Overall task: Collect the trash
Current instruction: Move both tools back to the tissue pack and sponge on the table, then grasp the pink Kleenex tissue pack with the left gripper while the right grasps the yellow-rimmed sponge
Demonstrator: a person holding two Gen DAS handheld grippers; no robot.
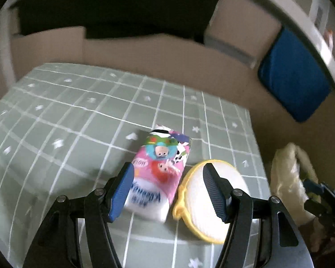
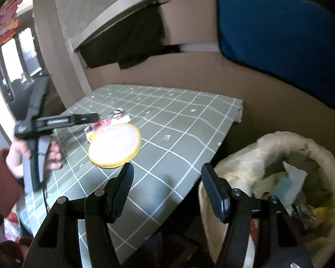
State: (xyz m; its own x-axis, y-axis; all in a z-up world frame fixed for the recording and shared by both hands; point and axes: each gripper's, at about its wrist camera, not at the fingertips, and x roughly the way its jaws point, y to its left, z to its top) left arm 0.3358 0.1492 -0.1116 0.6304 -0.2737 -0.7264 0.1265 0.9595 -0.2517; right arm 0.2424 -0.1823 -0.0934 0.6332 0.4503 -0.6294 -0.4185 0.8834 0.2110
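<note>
A pink cartoon-printed tissue pack [image 1: 158, 174] lies on the green grid tablecloth [image 1: 67, 116], touching a round white lid with a yellow rim [image 1: 210, 201] on its right. My left gripper [image 1: 167, 189] is open above them, its left finger beside the pack, its right finger over the lid. In the right wrist view the lid [image 2: 115, 145] and the pack [image 2: 110, 120] lie further off, with the left gripper [image 2: 78, 119] over the pack. My right gripper [image 2: 166, 192] is open and empty, above the table's near edge beside a bag of trash [image 2: 285, 185].
The trash bag [image 1: 288, 178] stands off the table's right edge. A blue cushion [image 2: 279, 38] and cardboard boxes [image 1: 145, 53] lie behind the table. The tablecloth's edge [image 2: 212, 158] drops off toward the bag.
</note>
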